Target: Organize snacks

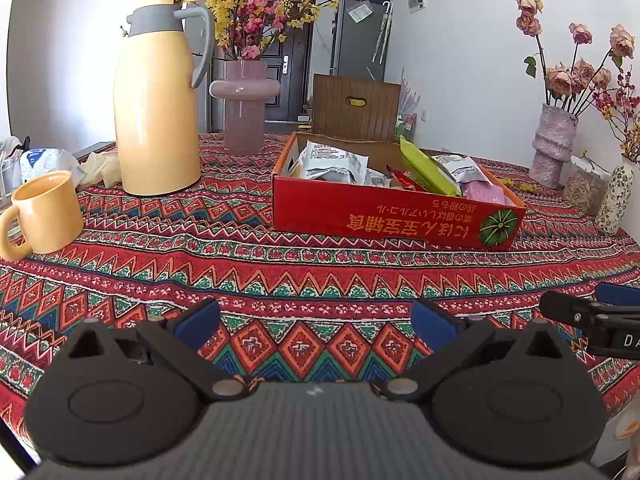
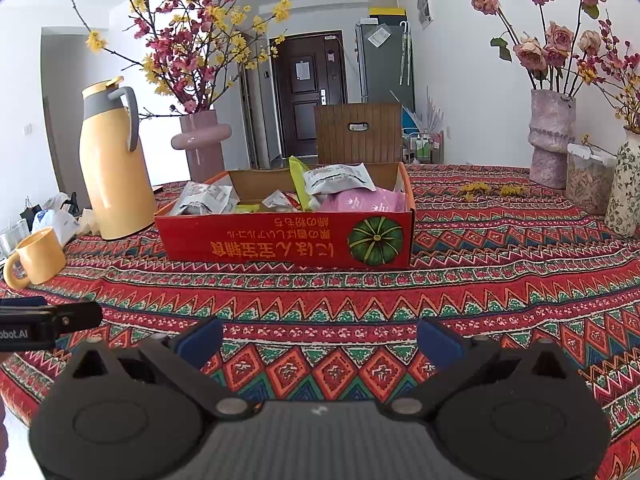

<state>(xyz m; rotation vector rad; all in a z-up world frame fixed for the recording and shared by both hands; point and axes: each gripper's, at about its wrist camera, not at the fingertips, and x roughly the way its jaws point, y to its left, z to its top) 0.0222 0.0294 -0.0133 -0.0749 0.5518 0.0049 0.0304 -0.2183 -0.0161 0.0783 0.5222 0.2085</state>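
A red cardboard box (image 1: 384,216) with a pumpkin print stands on the patterned tablecloth; it also shows in the right wrist view (image 2: 280,242). Inside lie several snack packets: white ones (image 1: 332,160) (image 2: 336,178), a green one (image 1: 428,166) (image 2: 300,180) and a pink one (image 1: 482,192) (image 2: 364,202). My left gripper (image 1: 316,322) is open and empty, low over the cloth in front of the box. My right gripper (image 2: 320,338) is open and empty too, just right of the left one; it shows at the left wrist view's right edge (image 1: 592,316).
A yellow thermos jug (image 1: 156,96) and yellow mug (image 1: 44,212) stand left of the box. A pink vase (image 1: 244,108) with flowers is behind. Further vases (image 2: 550,136) and a jar (image 2: 586,178) stand at the right. A wooden chair back (image 2: 358,134) is beyond the table.
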